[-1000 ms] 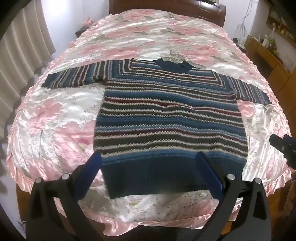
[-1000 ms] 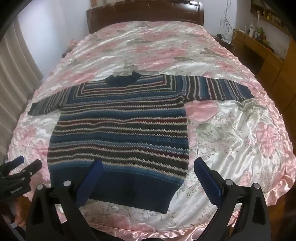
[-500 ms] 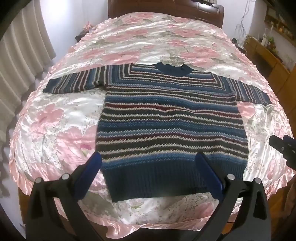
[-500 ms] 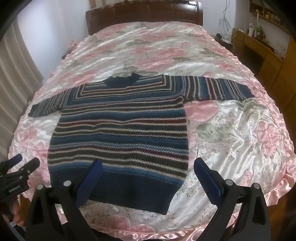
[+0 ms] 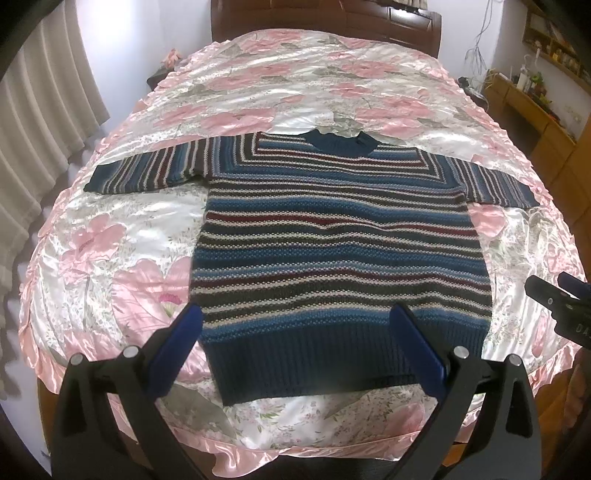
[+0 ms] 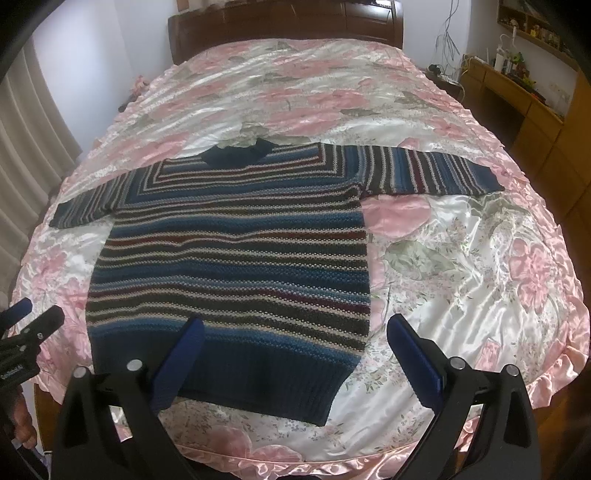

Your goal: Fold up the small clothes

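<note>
Sweater (image 5: 340, 243), knitted, striped in blue, dark navy, cream and maroon; lies flat and face up on the bedspread (image 5: 122, 236), sleeves spread straight out to 9 and 3 o'clock. Navy collar (image 5: 341, 140) points to 12 o'clock toward the headboard (image 5: 325, 16); ribbed navy hem (image 5: 317, 362) at 6 o'clock, close to the foot edge of the bed. Stripes run across the body and lengthwise-crossing on the sleeves, meeting at diagonal shoulder seams. No folds visible; fabric looks smooth.

Left gripper (image 5: 295, 343): fingers spread wide, nothing between them, hovering over the hem, left of centre. Right gripper (image 6: 295, 354): likewise spread and empty, over the hem's right corner. Each gripper's tip shows at the edge of the other's view.

Edges: hem sits near the ruffled pink border (image 6: 258, 461) at 6 o'clock. Left sleeve cuff (image 5: 96, 181) is near the bed's left edge, with curtains (image 5: 33, 140) beyond at 9 o'clock. Right sleeve cuff (image 6: 491, 177) is near the right edge; a wooden desk (image 6: 524, 107) stands beyond at 2 o'clock.

Open room: wide bare bedspread from the collar to the headboard at 12 o'clock; bare patches under both sleeves at 8 and 4 o'clock.
</note>
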`<state>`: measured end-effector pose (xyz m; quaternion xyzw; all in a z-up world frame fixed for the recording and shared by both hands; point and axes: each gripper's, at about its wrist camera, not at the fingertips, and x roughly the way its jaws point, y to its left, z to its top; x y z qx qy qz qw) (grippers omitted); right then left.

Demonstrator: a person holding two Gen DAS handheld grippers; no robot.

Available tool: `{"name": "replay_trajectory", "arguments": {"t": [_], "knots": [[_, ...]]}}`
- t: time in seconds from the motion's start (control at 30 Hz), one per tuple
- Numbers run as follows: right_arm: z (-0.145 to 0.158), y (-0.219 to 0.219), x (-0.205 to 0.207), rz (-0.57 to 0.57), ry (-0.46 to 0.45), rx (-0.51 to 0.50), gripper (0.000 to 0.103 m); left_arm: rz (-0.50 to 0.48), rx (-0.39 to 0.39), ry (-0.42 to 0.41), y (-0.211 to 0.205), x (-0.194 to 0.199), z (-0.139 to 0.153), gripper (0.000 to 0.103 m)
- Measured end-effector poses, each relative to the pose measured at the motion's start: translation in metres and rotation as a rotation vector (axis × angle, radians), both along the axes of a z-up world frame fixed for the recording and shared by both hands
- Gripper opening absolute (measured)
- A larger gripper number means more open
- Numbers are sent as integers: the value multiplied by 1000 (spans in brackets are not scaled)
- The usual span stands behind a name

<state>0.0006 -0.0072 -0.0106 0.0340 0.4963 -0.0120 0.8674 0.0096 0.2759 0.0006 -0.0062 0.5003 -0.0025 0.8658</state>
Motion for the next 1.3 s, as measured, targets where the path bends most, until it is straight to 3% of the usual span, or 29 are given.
{"name": "replay_trajectory", "arguments": {"t": [1.3], "knots": [[-3,-3,1,3,8,-1,99,-3,0,10,1,0,-3,100]]}}
